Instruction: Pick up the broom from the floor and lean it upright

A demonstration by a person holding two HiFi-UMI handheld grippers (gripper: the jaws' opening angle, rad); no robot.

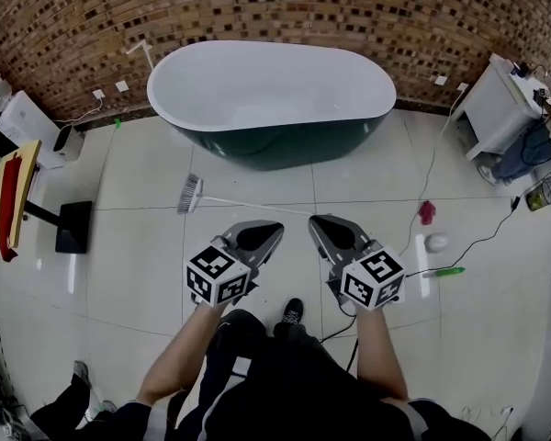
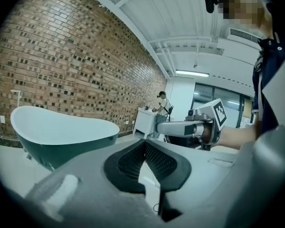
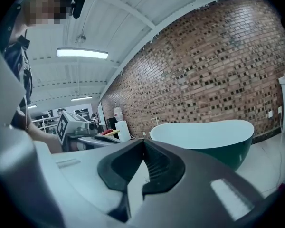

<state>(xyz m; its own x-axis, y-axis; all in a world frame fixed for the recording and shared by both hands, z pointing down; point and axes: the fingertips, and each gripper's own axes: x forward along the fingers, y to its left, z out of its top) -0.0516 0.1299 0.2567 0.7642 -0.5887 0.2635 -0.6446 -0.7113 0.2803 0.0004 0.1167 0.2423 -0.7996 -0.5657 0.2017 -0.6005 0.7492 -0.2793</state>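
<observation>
The broom [image 1: 192,193] lies flat on the tiled floor in front of the bathtub. Its brush head is to the left and its thin white handle [image 1: 257,206] runs right toward my grippers. In the head view my left gripper [image 1: 275,227] and right gripper [image 1: 315,220] are side by side just short of the handle, well above the floor. Both are shut with nothing between the jaws. The broom does not show in either gripper view. Seen from its own camera, the left gripper [image 2: 144,144] looks toward the tub, and so does the right gripper [image 3: 143,143].
A green and white bathtub [image 1: 271,95] stands against the brick wall. A black cable [image 1: 477,239], a red object [image 1: 426,212], a white object [image 1: 436,243] and a green item [image 1: 447,272] lie to the right. A white cabinet [image 1: 496,104] stands far right, a black mat [image 1: 73,226] left.
</observation>
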